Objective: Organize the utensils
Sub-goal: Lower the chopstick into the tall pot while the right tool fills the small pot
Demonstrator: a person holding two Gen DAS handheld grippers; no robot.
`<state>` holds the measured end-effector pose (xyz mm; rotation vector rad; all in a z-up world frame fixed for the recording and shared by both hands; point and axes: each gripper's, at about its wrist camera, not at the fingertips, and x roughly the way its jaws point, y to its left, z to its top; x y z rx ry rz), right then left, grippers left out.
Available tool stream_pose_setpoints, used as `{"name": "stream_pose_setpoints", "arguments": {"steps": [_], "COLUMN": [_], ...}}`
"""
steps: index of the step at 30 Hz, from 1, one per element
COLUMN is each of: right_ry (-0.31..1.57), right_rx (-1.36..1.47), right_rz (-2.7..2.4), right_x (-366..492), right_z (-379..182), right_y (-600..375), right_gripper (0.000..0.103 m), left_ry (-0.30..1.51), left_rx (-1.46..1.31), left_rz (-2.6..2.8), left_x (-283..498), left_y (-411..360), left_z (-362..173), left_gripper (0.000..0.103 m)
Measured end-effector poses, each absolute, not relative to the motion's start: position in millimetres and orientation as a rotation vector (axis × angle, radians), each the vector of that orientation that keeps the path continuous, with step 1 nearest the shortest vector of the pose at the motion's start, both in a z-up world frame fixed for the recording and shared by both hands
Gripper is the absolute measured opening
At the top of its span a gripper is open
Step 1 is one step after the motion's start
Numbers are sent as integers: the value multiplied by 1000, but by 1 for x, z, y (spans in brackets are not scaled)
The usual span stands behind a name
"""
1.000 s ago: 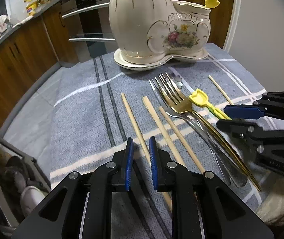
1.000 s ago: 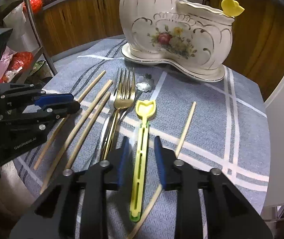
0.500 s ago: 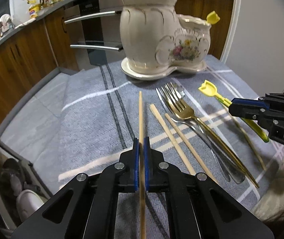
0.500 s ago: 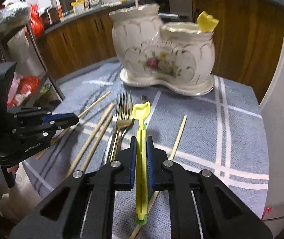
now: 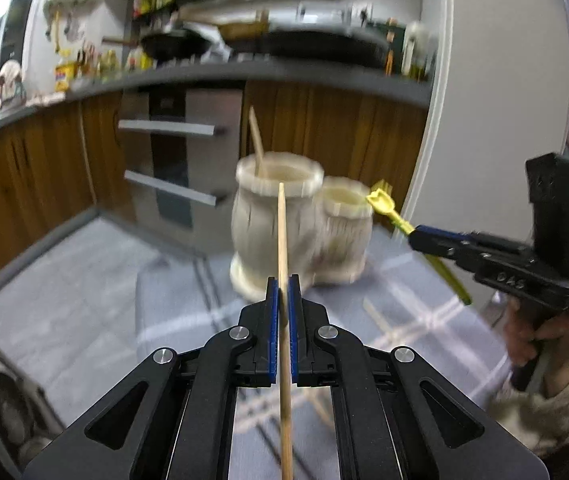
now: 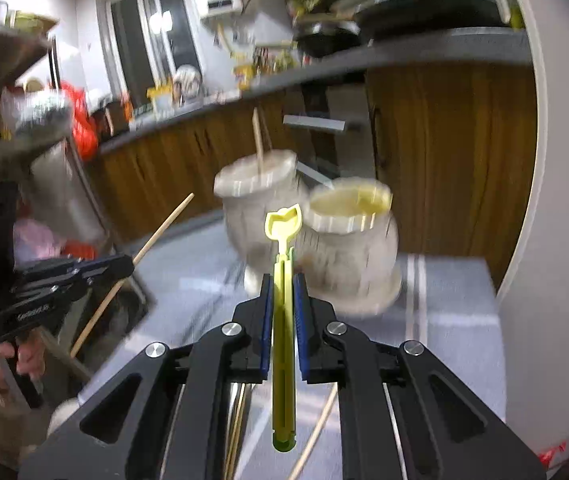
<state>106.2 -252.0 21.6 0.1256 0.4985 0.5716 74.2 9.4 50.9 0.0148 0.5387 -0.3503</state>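
Fingers [image 5: 272,344] of the left gripper [image 5: 283,300] are pinching a wooden chopstick [image 5: 282,240] between their blue pads, and the stick is pointing forward and up past the fingertips, lifted off the table [image 5: 84,288]. Its tip is lining up, in the left wrist view, with the rim of the taller compartment of the cream ceramic utensil holder [image 5: 268,216]; how near it really is cannot be told. Another chopstick [image 5: 256,144] is standing tilted inside that tall compartment.

Blue-padded fingers [image 6: 302,320] of the right gripper [image 6: 283,292] are clamping a yellow plastic utensil [image 6: 283,240] with a tulip-shaped head, which is sticking out ahead of the fingertips and is held in the air in front of the holder [image 6: 348,248]. In the left wrist view the same utensil [image 5: 388,210] is sitting at the right of the holder's lower compartment, with the right gripper [image 5: 416,236] coming in from the right.

Seen from the right wrist, the left gripper [image 6: 126,266] is holding its chopstick [image 6: 164,224] at the left, angled up toward the holder.

More chopsticks [image 5: 376,316] are lying on the grey striped cloth [image 5: 424,292] covering the table, nearer than the holder. Beyond it, blurred wooden cabinets [image 5: 24,168] and an oven front [image 5: 172,152] are running along the far side.
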Motion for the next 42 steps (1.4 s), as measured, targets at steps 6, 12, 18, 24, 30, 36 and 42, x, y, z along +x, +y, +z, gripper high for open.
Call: {"name": "stream_pose_setpoints", "arguments": {"steps": [6,12,18,24,30,36,42], "right_ry": [394,362,364,358,373,389,389], "right_rx": [250,336,432,449,447,434,400], "right_rz": [557,558,556,521,479,462,471], "right_x": [152,197,234,245,255,264,258], "right_z": [51,60,52,35,21,9,5], "right_y": [-261,-258,-259,-259,-267,-266,-260], "right_gripper": [10,10,10,10,10,10,10], "left_ry": [413,355,306,243,191,174,179], "left_rx": [-28,-81,-142,-147,-126,-110,-127], "left_rz": [-356,-355,-358,-314,-272,-274,-295], "left_x": [114,167,205,227,238,235,230], "left_y": [2,-9,-17,-25,-26,-25,-20], "left_z": [85,102,110,102,87,78,73], "left_gripper": [5,5,5,5,5,5,5]}}
